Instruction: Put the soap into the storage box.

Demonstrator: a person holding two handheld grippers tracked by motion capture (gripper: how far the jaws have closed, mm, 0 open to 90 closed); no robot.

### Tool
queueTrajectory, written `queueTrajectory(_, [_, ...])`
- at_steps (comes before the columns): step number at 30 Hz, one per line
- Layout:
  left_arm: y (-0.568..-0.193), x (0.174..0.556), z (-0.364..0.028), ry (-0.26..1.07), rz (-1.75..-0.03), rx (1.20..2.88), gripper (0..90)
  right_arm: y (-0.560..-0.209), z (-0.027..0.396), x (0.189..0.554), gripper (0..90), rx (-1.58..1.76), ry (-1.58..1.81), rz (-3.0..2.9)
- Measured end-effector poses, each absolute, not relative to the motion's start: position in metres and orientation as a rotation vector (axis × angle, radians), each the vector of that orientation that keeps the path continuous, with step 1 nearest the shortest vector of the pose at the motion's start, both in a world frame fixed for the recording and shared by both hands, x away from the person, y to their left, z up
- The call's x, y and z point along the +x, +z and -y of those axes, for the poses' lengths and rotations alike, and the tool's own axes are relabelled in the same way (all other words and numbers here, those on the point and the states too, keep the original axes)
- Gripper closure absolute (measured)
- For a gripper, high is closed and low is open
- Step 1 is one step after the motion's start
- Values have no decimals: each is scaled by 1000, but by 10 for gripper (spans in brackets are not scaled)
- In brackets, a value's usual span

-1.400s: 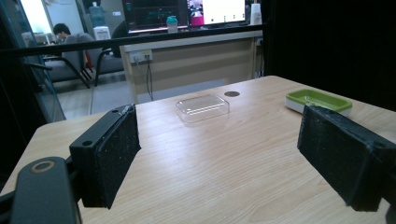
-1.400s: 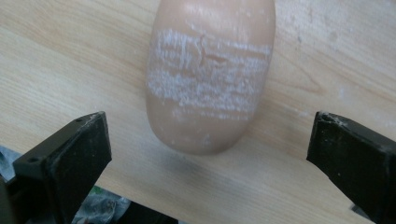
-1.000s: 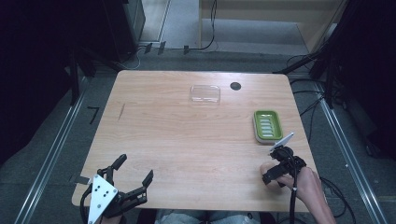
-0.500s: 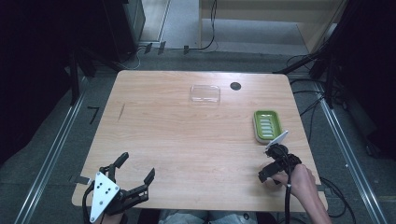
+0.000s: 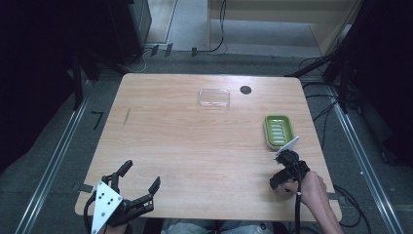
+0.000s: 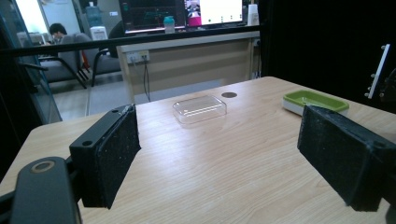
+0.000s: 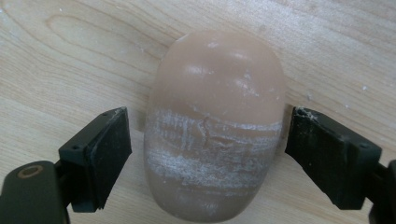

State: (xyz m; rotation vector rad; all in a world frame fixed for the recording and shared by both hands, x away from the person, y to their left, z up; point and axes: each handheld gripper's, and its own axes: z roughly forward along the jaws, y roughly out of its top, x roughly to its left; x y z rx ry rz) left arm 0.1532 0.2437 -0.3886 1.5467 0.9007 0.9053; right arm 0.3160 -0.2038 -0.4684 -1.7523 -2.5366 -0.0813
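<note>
We straddle the soap bar (image 7: 215,126) with the right gripper (image 7: 208,154); its jaws have just been closing, gaps remaining, ready to grip. The left gripper (image 6: 219,154) rests wide open, empty.

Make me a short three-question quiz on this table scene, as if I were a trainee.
1. True or false: the bar of soap lies in the green soap dish.
2. Which gripper straddles the soap: left or right?
3. What lies on the table's far side beside the dark round hole?

Key
1. False: it lies on the bare wood.
2. Right; its jaws have just been closing, with a thin gap still at the left pad.
3. A clear plastic lid.
</note>
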Motion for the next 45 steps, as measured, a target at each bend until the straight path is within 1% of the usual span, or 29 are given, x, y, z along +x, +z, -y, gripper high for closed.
queueTrajectory(16, [-388,151,-246,910,-908,1545,136,-470,199,318,271,-1734,-44,2557])
queueTrajectory(45, [-389,152,-246,903,-900,1553,136,-470,197,316,319,-1704,11,2611])
